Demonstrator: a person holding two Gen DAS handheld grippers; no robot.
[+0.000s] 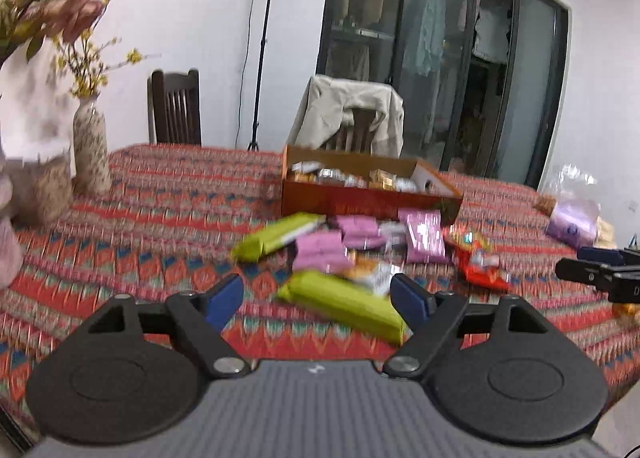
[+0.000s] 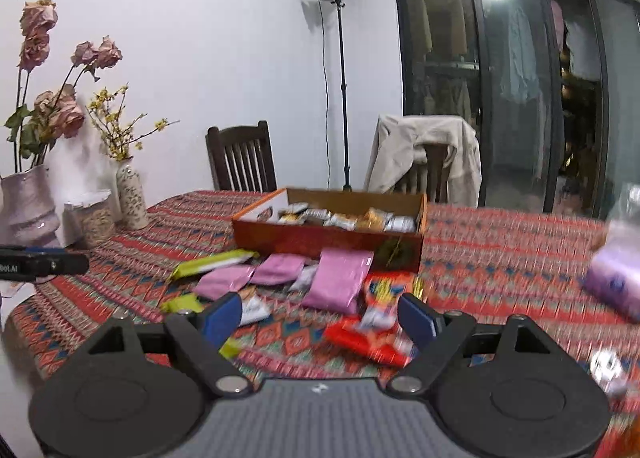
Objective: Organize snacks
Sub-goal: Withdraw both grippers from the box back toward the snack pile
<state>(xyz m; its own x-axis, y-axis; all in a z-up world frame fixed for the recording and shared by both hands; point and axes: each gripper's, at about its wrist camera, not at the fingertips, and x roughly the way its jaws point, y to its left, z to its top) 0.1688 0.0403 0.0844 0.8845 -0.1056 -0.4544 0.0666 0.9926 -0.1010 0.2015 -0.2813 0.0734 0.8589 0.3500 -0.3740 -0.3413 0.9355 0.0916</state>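
The left gripper point(image 1: 316, 292) has its two blue-tipped black fingers spread wide apart, and nothing is between them. The right gripper point(image 2: 320, 312) is wide open too and holds nothing. Both hang above the table with the red zigzag patterned cloth point(image 1: 160, 218).

Just past the left gripper lies a long lime-green snack packet point(image 1: 344, 304), flat on the cloth. A second lime-green packet point(image 1: 280, 236) lies farther off. Near the right gripper sits a shiny red snack bag point(image 2: 370, 342), and behind it a big flat pink pouch point(image 2: 338, 284) with smaller pink pouches point(image 2: 276, 268) beside it. All these snacks are loose in a pile in front of the open brown cardboard box point(image 2: 328, 238), which already has some small wrapped snacks inside.

I think the job is partly done, and this is the reaching step. Next, each gripper likely needs to go down over one packet, squeeze gently, then carry it over the box wall.
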